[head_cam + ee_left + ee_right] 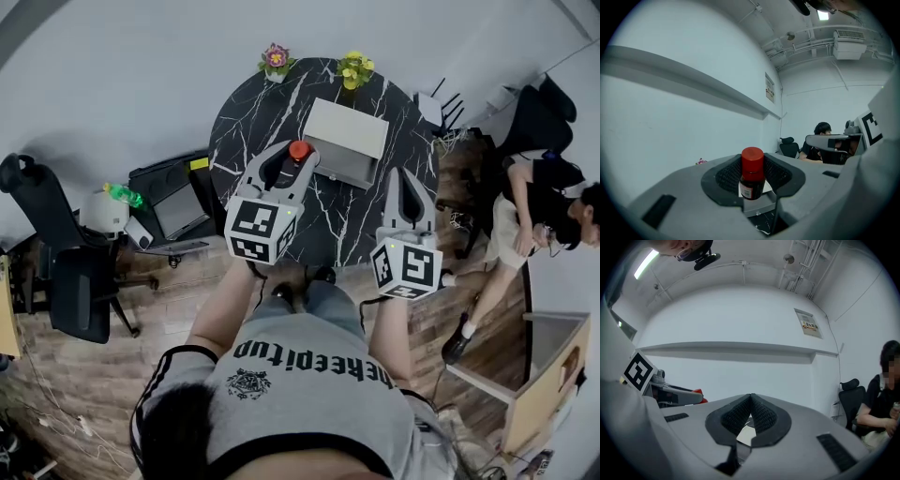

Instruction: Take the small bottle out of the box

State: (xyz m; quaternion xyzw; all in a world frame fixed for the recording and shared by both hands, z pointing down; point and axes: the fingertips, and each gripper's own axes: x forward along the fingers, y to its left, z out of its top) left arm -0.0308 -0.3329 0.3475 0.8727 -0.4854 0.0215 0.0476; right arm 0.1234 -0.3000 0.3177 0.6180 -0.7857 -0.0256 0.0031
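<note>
small bottle (red cap, dark body) is clamped upright between the jaws of the left gripper, over the black marble table, just beside the grey box. right gripper: jaws closed together, empty.

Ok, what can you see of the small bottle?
The small bottle is dark, with a red cap and a pale label. It stands upright, clamped between the left gripper's ribbed black pads, in the air above the marble table, beside the box.
</note>
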